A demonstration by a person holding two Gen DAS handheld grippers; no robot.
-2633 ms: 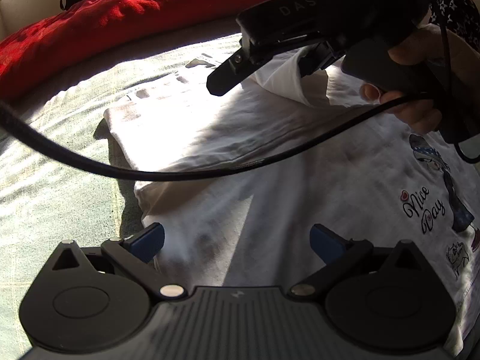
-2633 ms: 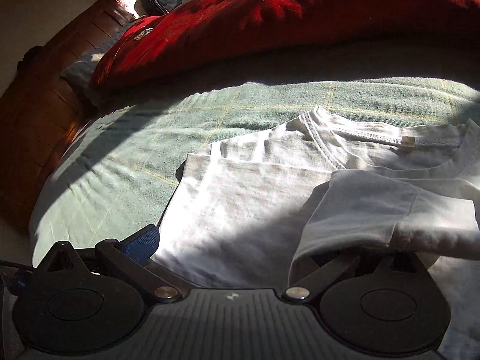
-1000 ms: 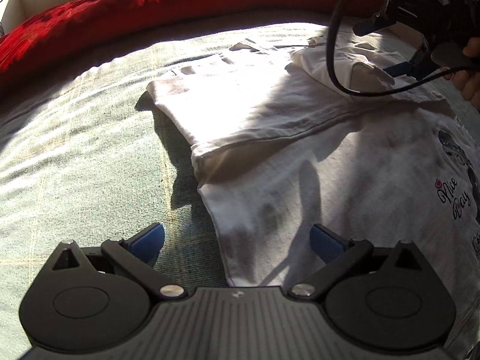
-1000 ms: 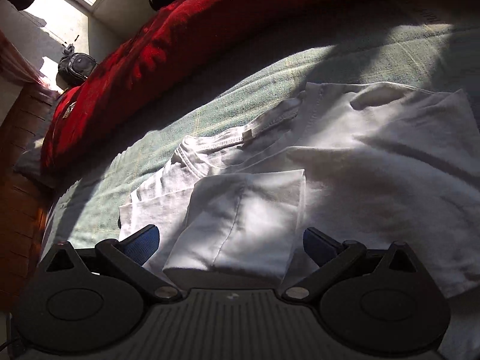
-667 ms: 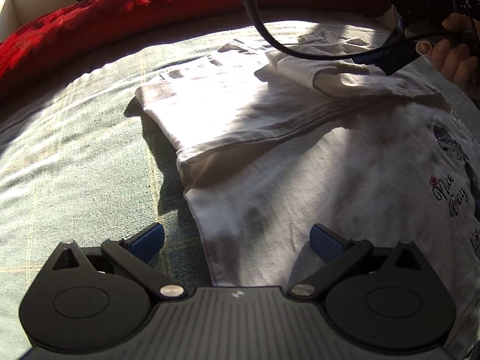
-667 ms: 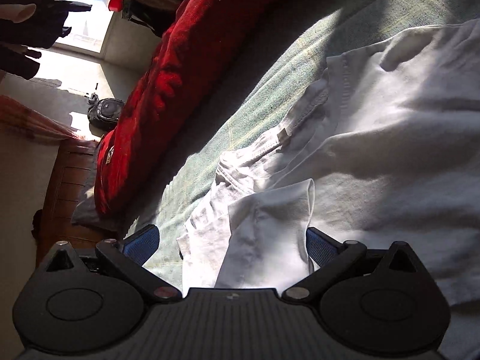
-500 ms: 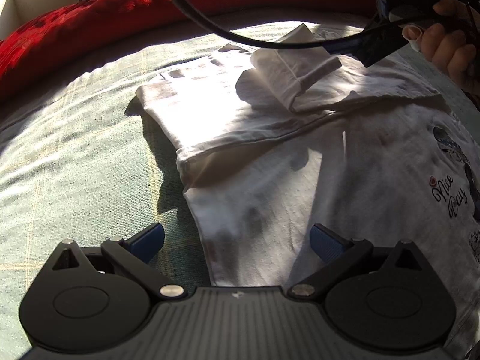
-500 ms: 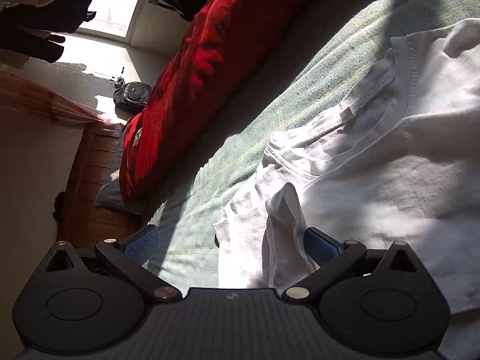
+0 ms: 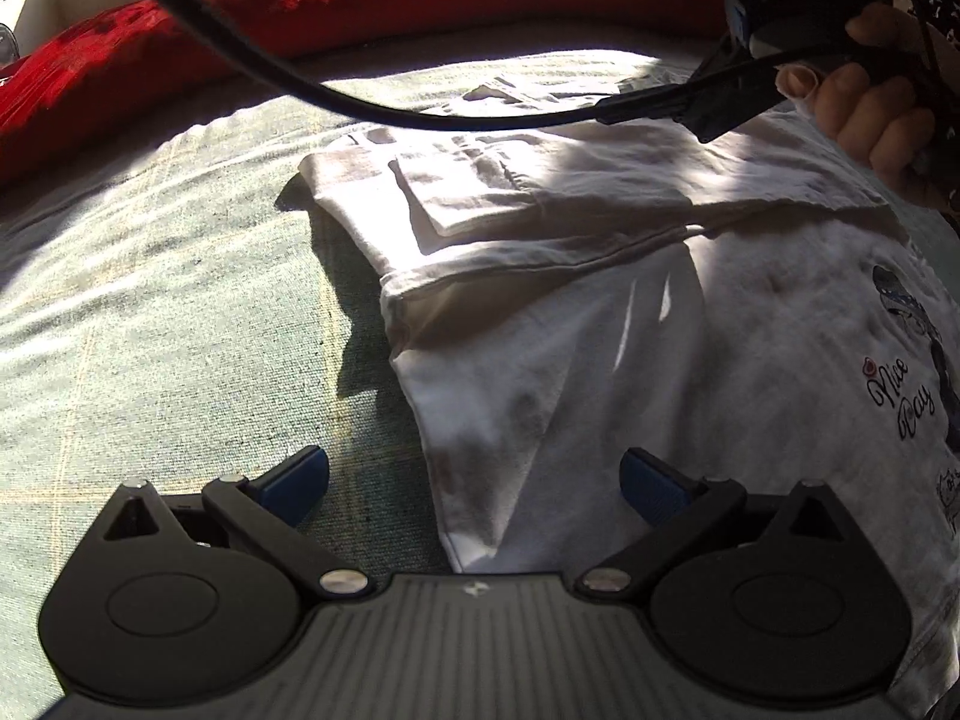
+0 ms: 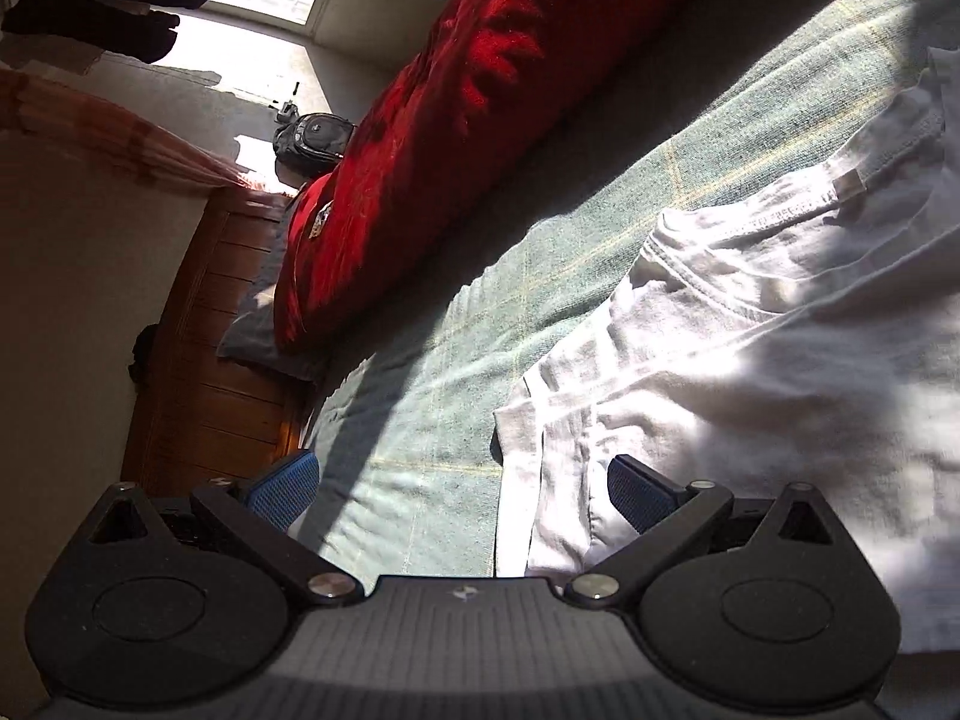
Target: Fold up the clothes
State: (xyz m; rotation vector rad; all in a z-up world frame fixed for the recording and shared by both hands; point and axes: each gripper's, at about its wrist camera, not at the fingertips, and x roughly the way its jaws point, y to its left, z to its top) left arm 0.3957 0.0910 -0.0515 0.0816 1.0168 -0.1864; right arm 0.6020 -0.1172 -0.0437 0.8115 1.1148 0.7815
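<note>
A white T-shirt (image 9: 600, 312) with a "Nice Day" print lies on the green bedspread (image 9: 150, 312). One side is folded inward, and the sleeve (image 9: 462, 192) lies flat on that fold. My left gripper (image 9: 474, 474) is open, straddling the shirt's lower side edge with nothing held. In the right wrist view the shirt (image 10: 750, 360) shows its collar and tag; my right gripper (image 10: 462, 495) is open over the shirt's shoulder edge. That right gripper's finger (image 9: 672, 102) hovers above the collar in the left wrist view, held by a hand (image 9: 870, 90).
A red blanket (image 9: 360, 6) is bunched along the bed's far side. A black cable (image 9: 300, 78) arcs across the left wrist view. A wooden headboard (image 10: 204, 360), a grey pillow (image 10: 264, 348) and a backpack (image 10: 312, 138) on the floor show beyond the bed.
The right gripper carried the sleeve inward, let it go flat on the folded side, and swung off toward the collar. The left gripper barely moved.
</note>
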